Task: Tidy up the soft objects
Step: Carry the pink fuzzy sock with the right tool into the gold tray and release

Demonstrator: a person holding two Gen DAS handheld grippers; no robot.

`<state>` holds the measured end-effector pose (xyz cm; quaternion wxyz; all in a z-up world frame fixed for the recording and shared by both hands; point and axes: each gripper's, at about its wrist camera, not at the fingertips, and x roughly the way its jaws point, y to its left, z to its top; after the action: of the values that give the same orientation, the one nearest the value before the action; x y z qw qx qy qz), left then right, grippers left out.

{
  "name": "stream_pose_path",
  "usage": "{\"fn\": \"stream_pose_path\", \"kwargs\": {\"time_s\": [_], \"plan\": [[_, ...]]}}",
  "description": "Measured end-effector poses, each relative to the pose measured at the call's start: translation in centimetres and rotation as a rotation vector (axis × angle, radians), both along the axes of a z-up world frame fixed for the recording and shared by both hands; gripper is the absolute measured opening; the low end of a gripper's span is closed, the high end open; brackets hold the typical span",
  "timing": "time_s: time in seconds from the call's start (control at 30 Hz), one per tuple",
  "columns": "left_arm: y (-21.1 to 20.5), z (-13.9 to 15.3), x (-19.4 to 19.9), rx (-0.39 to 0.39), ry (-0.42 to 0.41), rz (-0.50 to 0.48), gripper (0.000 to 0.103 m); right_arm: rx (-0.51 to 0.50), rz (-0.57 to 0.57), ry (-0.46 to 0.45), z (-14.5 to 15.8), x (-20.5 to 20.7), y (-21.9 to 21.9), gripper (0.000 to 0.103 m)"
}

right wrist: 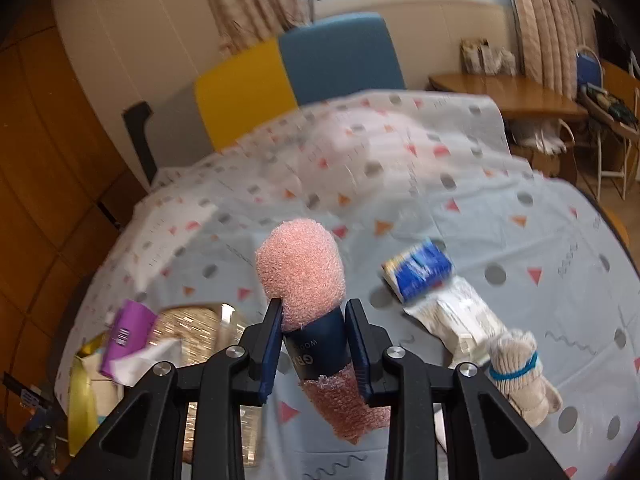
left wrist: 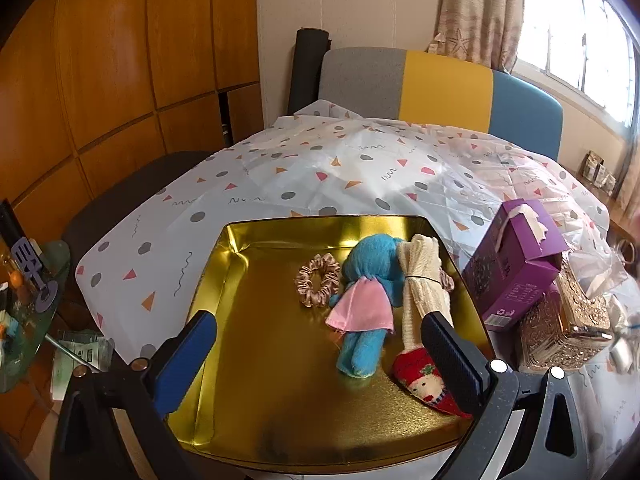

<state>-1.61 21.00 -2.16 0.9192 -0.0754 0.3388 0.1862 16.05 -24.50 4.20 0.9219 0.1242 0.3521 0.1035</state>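
Two grippers: right gripper (right wrist: 313, 342) clamped on pink sponge roll (right wrist: 301, 276), lifted off table for carrying; left gripper (left wrist: 320, 344) wide open, empty, over gold tray (left wrist: 256, 320) collecting blue plush (left wrist: 370, 276), scrunchie (left wrist: 318, 280), sock (left wrist: 424, 280).

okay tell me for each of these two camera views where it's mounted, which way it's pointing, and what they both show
Left wrist: sits on the left gripper, looking down along its open fingers into the gold tray with the blue plush toy; only the fingers show.
Right wrist: sits on the right gripper, looking over the patterned tablecloth toward the window; its fingers clamp a pink sponge roll.
Shared: the tablecloth, the purple box and the striped chair back.
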Motion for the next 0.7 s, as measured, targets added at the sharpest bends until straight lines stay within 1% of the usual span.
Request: {"fn": "stream_pose_path", "kwargs": {"time_s": [0.1, 0.17, 0.27, 0.33, 0.4, 0.47, 0.53, 0.63, 0.7], "plan": [[0.9, 0.2, -0.2, -0.006, -0.013, 0.024, 0.103, 0.008, 0.078, -0.087, 3.9, -1.7, 2.5, 0.030], [1.7, 0.3, -0.5, -0.008, -0.022, 0.045, 0.103, 0.018, 0.163, -0.147, 6.4, -3.1, 5.2, 0.030], [2.9, 0.6, -1.0, -0.004, -0.038, 0.081, 0.103, 0.043, 0.298, -0.190, 8.3, -4.8, 9.7, 0.030], [3.6, 0.7, -1.4, 0.000, -0.047, 0.104, 0.103, 0.048, 0.403, -0.196, 8.6, -6.1, 13.6, 0.030], [4.3, 0.7, -1.8, 0.009, -0.045, 0.131, 0.103, 0.063, 0.522, -0.174, 8.0, -7.1, 17.6, 0.030], [5.0, 0.8, -2.2, 0.015, -0.050, 0.155, 0.103, 0.060, 0.625, -0.122, 6.2, -7.9, 21.7, 0.031], [5.8, 1.0, -2.9, 0.016, -0.064, 0.186, 0.103, 0.042, 0.716, -0.050, 3.6, -8.6, 25.8, 0.031], [7.1, 1.0, -3.7, -0.008, -0.075, 0.203, 0.103, 0.027, 0.789, 0.080, -1.1, -8.8, 30.7, 0.031], [7.6, 1.0, -4.0, -0.013, -0.078, 0.200, 0.103, -0.022, 0.825, 0.159, -4.3, -9.0, 33.6, 0.031]]}}
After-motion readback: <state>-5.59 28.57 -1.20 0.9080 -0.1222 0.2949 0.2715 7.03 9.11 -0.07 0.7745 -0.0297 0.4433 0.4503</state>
